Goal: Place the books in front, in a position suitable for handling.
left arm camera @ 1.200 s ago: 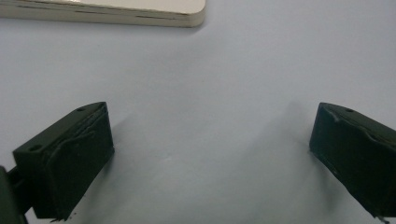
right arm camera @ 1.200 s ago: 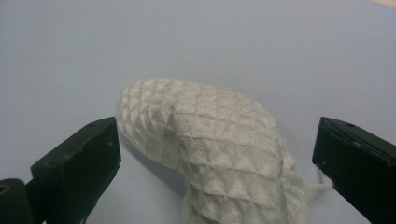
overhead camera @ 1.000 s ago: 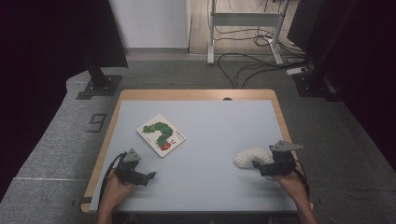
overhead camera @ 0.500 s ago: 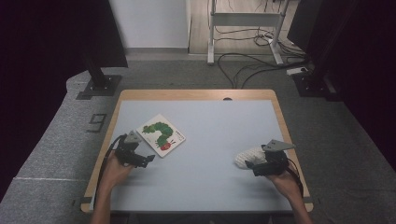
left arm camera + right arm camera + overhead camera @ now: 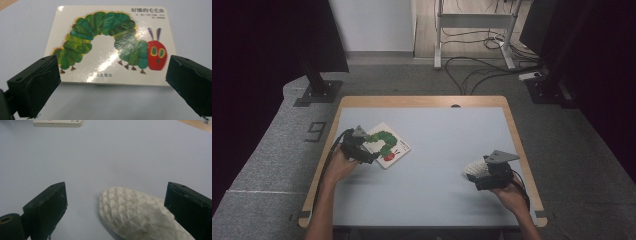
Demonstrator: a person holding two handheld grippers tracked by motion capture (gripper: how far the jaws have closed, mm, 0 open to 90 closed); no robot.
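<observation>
Left gripper [image 5: 371, 156] has moved forward to the caterpillar book [image 5: 388, 144], jaws spread wide, grasping nothing. Right gripper [image 5: 477, 176] stays by the white textured object [image 5: 473, 168], likewise released.

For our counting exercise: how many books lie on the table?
1. The caterpillar picture book lies flat at the table's left side, just ahead of the open left gripper. None seems hidden.
</observation>
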